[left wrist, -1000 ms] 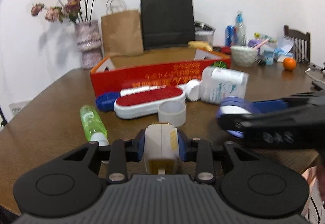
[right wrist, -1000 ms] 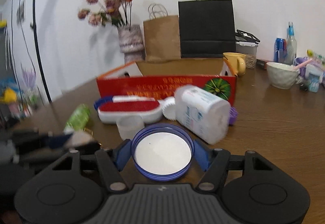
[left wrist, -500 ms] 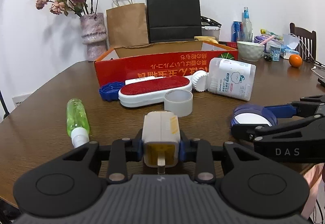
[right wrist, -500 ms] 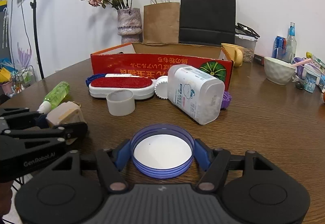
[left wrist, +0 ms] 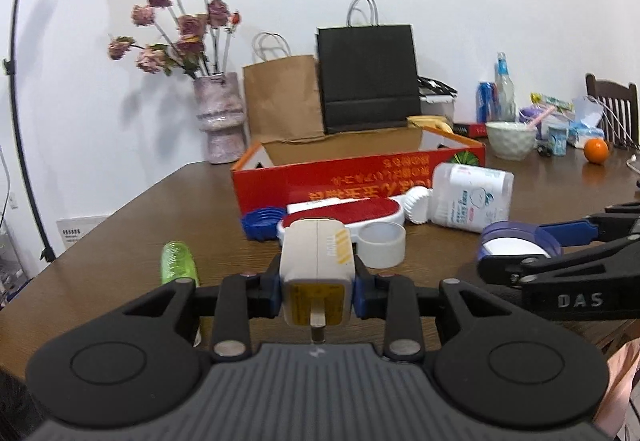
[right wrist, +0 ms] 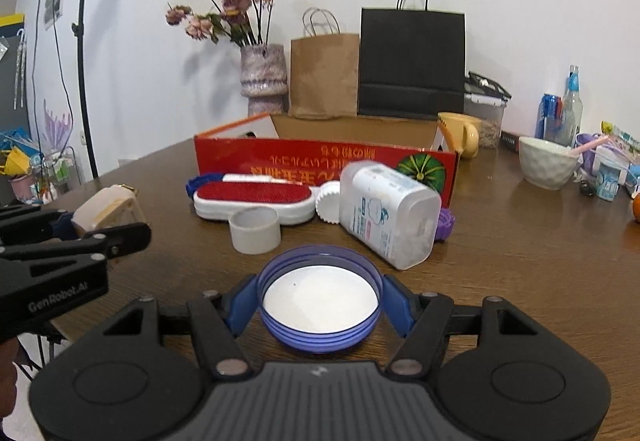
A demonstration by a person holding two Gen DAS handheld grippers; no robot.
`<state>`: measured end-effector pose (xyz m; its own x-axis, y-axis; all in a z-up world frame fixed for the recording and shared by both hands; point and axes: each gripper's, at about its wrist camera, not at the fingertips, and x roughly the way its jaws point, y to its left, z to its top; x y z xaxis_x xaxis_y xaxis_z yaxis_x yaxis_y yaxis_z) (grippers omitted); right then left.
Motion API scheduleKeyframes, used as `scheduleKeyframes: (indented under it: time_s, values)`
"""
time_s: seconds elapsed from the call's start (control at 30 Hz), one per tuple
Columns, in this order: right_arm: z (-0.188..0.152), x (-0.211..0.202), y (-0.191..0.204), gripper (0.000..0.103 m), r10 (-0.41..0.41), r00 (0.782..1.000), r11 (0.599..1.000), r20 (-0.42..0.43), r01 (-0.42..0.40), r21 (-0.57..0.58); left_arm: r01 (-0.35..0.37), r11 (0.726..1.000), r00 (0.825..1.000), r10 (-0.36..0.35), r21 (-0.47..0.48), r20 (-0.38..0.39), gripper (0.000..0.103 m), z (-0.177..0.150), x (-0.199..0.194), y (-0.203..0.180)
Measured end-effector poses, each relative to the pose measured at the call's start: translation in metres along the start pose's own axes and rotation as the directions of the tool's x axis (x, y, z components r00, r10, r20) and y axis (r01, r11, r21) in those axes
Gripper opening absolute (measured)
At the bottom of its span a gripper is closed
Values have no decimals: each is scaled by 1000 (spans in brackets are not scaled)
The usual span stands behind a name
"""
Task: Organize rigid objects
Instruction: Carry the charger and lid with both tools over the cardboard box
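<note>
**Both hands loaded, box not yet reached**

Since a second ago, the left gripper (left wrist: 318,291) has lifted slightly, clamped on the charger (left wrist: 316,261). The right gripper (right wrist: 319,307) pinches the blue lid (right wrist: 319,299) by its rim; it could slip out. Both hang before the red box (left wrist: 352,173). Only the right view shows the purple piece (right wrist: 446,225).

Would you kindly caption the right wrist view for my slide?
Right gripper holds a purple lid above the table, facing a red box.
</note>
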<state>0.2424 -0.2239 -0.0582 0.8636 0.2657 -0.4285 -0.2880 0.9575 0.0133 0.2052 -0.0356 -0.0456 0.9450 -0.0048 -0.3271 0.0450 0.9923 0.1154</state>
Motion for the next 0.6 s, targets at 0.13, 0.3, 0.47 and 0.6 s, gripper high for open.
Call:
scheduleKeyframes:
  time_s: [0.13, 0.3, 0.47, 0.6]
  values:
    - [-1, -15, 5, 65, 3, 1000, 1000, 18, -3, -4, -34, 999, 999, 34, -22, 6, 32, 1, -15, 12]
    - [-6, -45, 13, 65, 11, 997, 1000, 79, -10, -11, -88, 995, 991, 92, -47, 94, 32, 2, -52, 19]
    - [-17, -80, 20, 65, 4, 991, 1000, 132, -3, -4, -85, 995, 990, 90, -54, 111, 32, -5, -86, 16]
    - [-25, -105, 26, 65, -19, 986, 1000, 168, 21, -11, -72, 997, 986, 75, -29, 149, 32, -13, -110, 12]
